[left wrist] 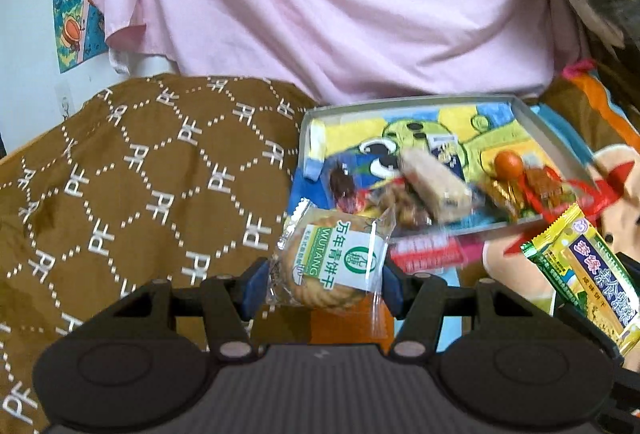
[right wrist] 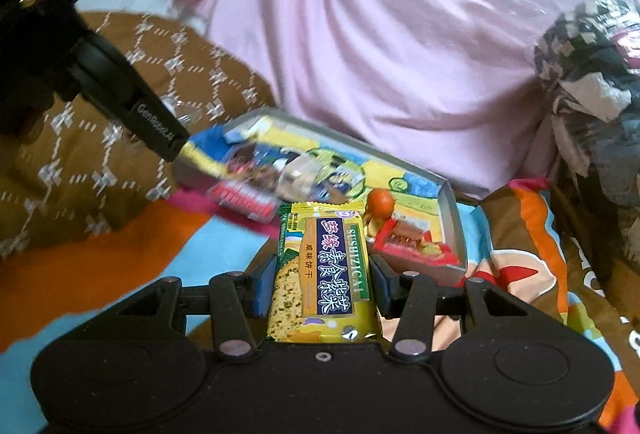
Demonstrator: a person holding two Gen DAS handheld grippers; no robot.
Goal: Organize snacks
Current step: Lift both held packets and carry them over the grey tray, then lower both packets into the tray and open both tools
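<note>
Now the left gripper point(left wrist: 324, 284) has its fingers squeezed on a round cookie pack point(left wrist: 334, 266). The right gripper point(right wrist: 322, 284) pinches a yellow cracker pack point(right wrist: 324, 274). Both packs hang just before the snack box point(left wrist: 560, 150).

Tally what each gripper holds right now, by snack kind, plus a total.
Round biscuit packs: 1, the round biscuit pack held in the left gripper
Yellow cracker packs: 1, the yellow cracker pack held in the right gripper
Total held: 2
The snacks in the tray are too blurred to count.
</note>
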